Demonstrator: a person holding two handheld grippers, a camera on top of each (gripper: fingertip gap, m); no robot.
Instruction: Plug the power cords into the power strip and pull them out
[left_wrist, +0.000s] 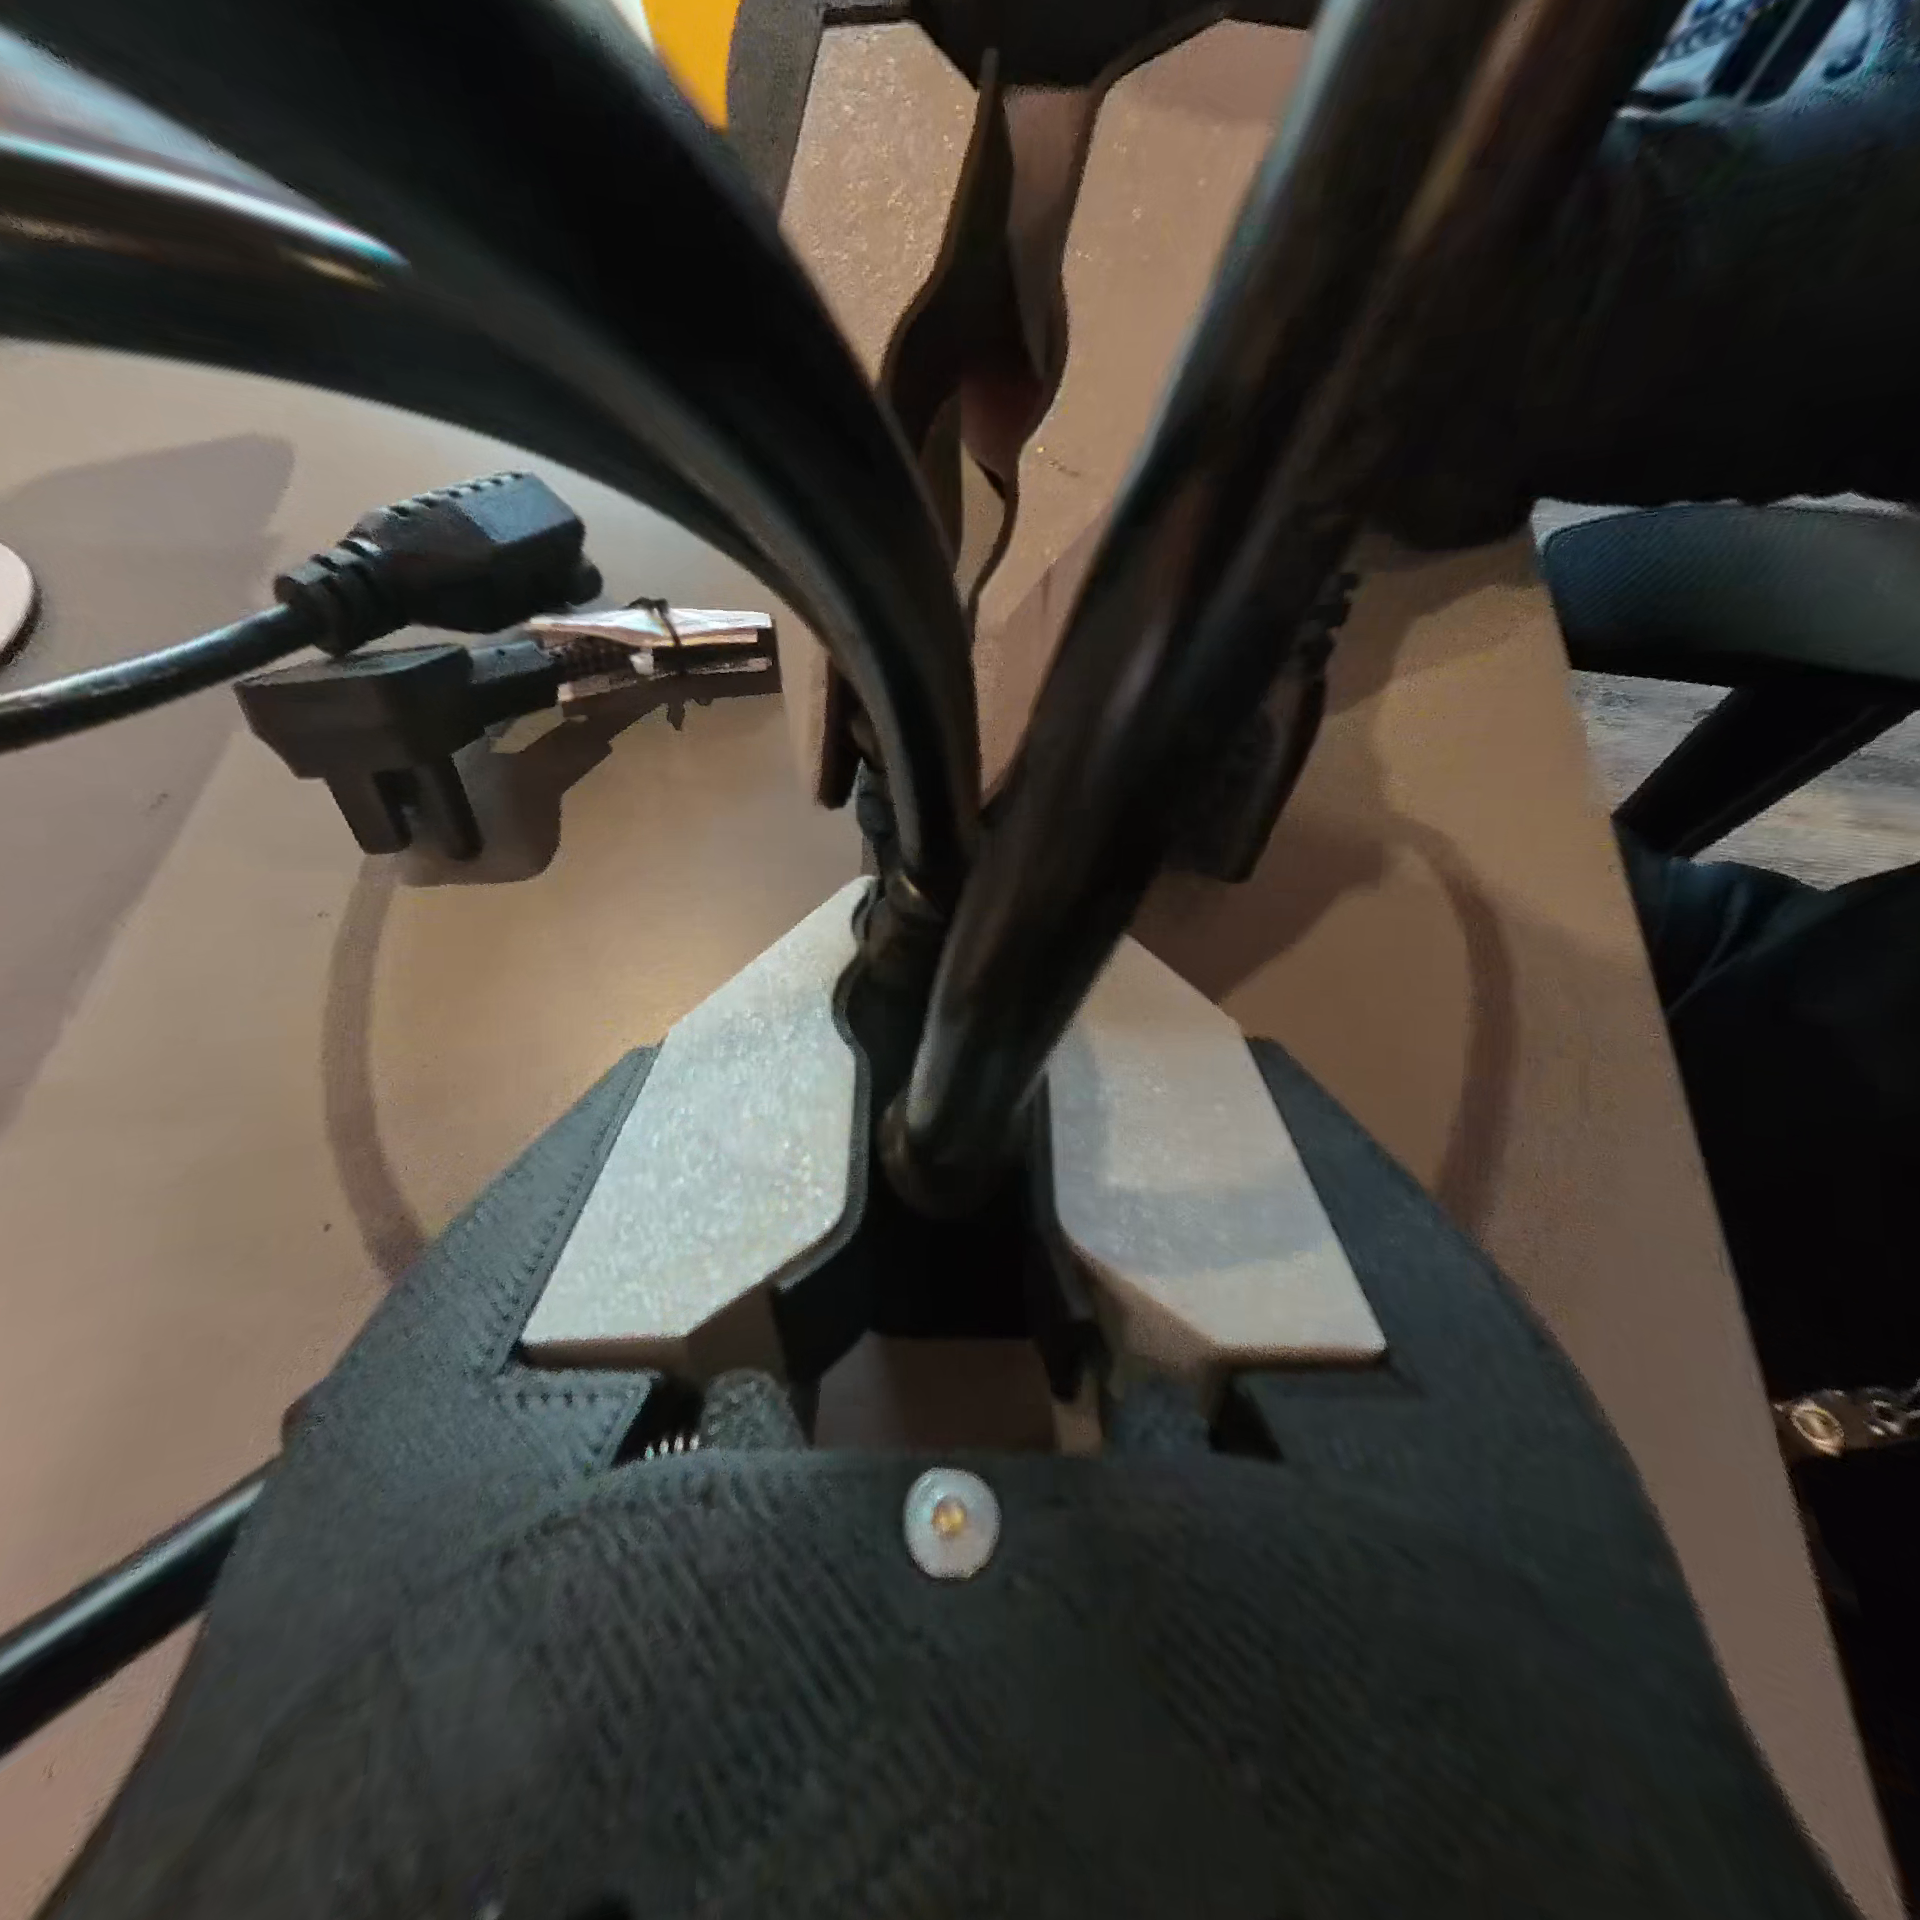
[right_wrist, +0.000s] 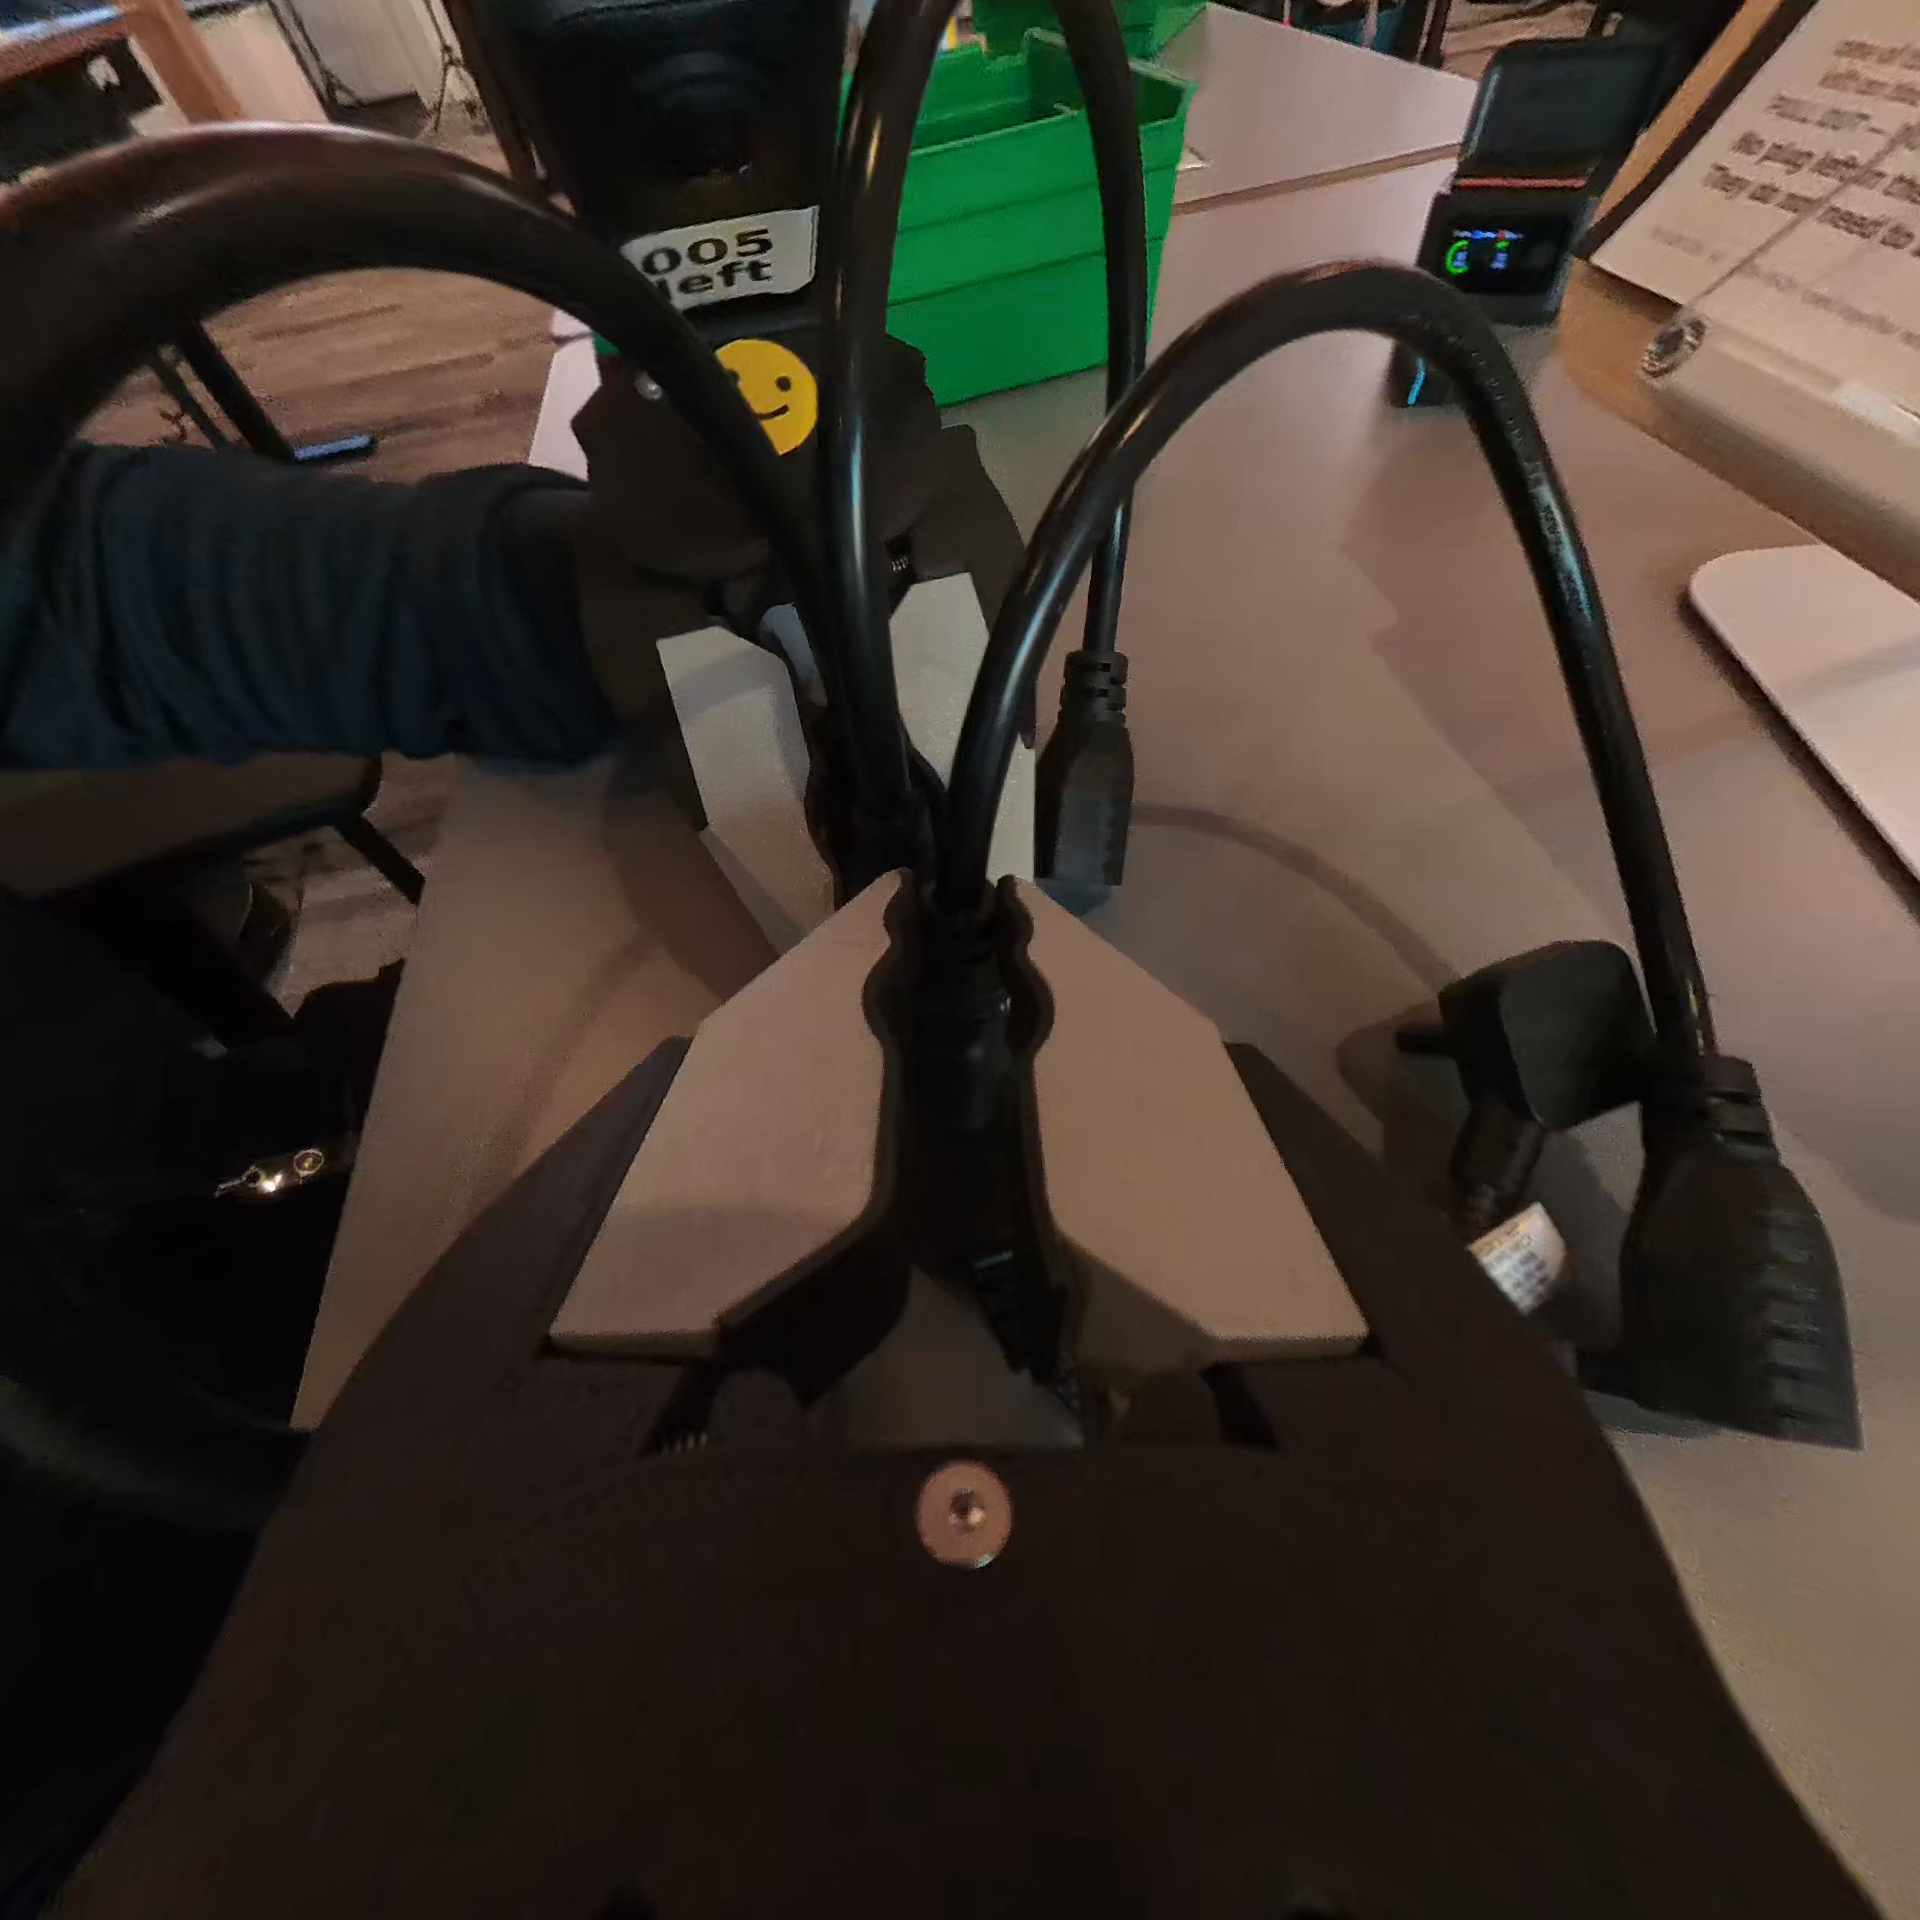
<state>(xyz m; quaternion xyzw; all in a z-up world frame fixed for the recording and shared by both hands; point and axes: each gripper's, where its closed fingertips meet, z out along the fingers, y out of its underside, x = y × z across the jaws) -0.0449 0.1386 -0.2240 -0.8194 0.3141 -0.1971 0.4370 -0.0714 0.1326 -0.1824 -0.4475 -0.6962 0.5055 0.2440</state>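
Note:
In the left wrist view my left gripper (left_wrist: 961, 935) is shut on a black power cord (left_wrist: 1164, 623) that runs up and to the right from between the grey pads (left_wrist: 727, 1122). In the right wrist view my right gripper (right_wrist: 956, 899) is shut on the ribbed neck of a black cord (right_wrist: 961, 1049). That cord arches right to a black socket end (right_wrist: 1735, 1278) standing on the table. The left gripper (right_wrist: 862, 800) faces mine just beyond, held by a hand in a dark sleeve (right_wrist: 312, 603). No power strip shows in either view.
A loose black plug (left_wrist: 457, 551) and a flat angled plug (left_wrist: 364, 727) with a tag lie on the brown table (left_wrist: 208, 1143). Another connector (right_wrist: 1086, 790) hangs from a cord loop. Green bins (right_wrist: 1018, 208), a small screen device (right_wrist: 1496, 260), a printed sheet (right_wrist: 1787, 156) and a white slab (right_wrist: 1829, 686) are behind and to the right. There is about 4 cm between the tips of the two grippers. Left tips and right tips are each some 30 cm from the white slab (right_wrist: 1829, 686).

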